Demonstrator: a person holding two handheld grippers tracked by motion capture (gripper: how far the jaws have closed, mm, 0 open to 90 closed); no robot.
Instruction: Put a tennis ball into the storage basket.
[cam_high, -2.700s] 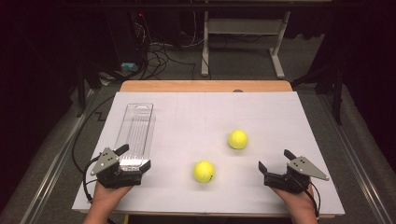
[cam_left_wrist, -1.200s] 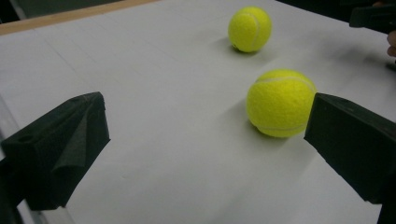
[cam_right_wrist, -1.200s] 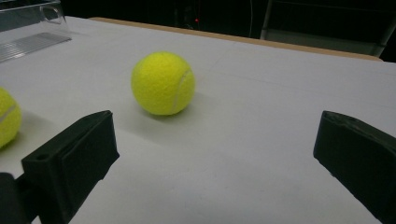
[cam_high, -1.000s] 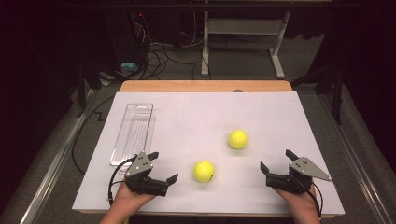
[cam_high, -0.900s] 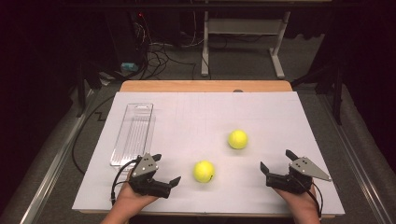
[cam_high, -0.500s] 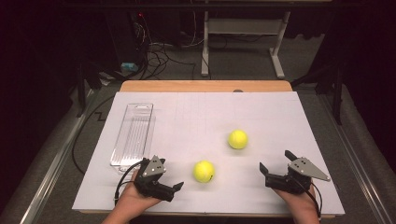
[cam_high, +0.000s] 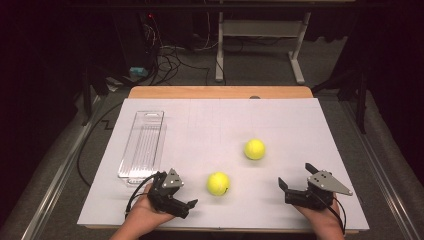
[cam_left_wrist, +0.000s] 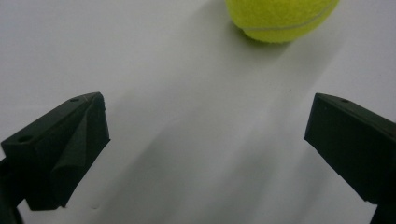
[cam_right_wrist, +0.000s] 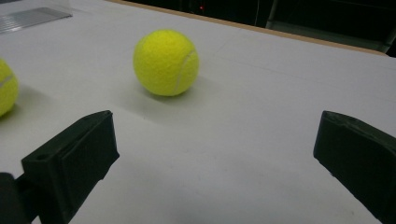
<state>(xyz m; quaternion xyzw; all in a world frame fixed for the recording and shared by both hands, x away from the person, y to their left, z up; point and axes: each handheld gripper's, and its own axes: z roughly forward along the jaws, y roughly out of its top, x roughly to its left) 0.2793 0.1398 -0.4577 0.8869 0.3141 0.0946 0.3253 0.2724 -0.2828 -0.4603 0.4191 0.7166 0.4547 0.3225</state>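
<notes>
A white table top (cam_high: 210, 125) is seen from the high view, with a wooden strip along its far edge. One clear plastic tray (cam_high: 142, 145) is laid lengthwise at the left, open side seemingly upward, though this is hard to judge through the clear plastic. Two yellow-green tennis balls are counted: the nearer ball (cam_high: 218, 183) lies right of the tray's near end, and the farther ball (cam_high: 254, 149) lies beyond it to the right, well apart. Two grippers are held low at the near edge. The left gripper (cam_high: 176, 199) sits just left of the nearer ball, jaws spread, nothing between them. The right gripper (cam_high: 295, 176) is likewise spread and empty. The felt nap and pale seam are made out in the gripper views alone.
</notes>
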